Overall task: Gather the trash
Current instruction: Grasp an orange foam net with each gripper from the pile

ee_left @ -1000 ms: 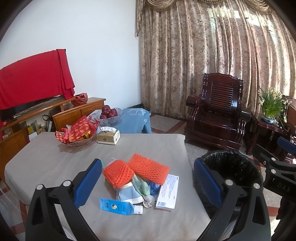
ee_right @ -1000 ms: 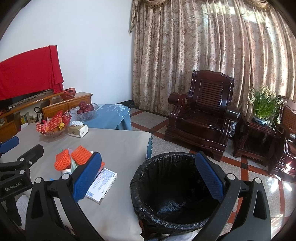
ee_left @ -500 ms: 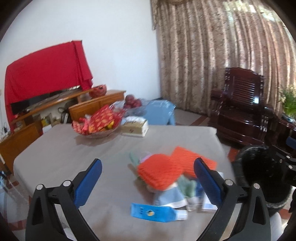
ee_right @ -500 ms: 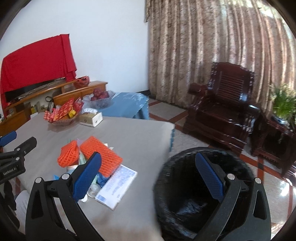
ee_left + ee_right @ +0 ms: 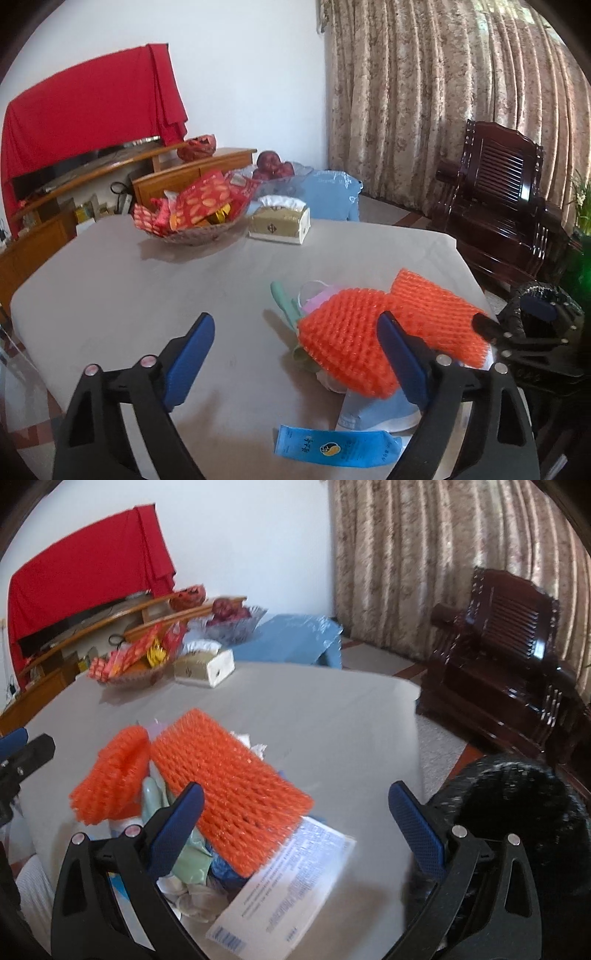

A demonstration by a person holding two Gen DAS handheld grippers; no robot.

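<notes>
A trash pile lies on the grey table (image 5: 147, 288): two orange foam nets (image 5: 347, 347) (image 5: 229, 782), a blue tube (image 5: 336, 448), a white printed box (image 5: 288, 890), a light-blue mask (image 5: 373, 410) and green and white scraps (image 5: 188, 856). My left gripper (image 5: 295, 354) is open and empty, just left of and above the pile. My right gripper (image 5: 295, 823) is open and empty, over the pile's right side above the flat net and the box. The black-bagged trash bin (image 5: 524, 812) stands beside the table's right edge.
A basket of red packets (image 5: 192, 214), a tissue box (image 5: 279, 221) and a glass bowl of apples (image 5: 229, 618) stand at the table's far side. A dark wooden armchair (image 5: 498, 206) and curtains are beyond the table. A wooden TV cabinet (image 5: 74, 206) is at the left.
Both grippers have swung left and moved closer to the trash pile. The bin has slid to the right edge of both views. Both jaws stay open.
</notes>
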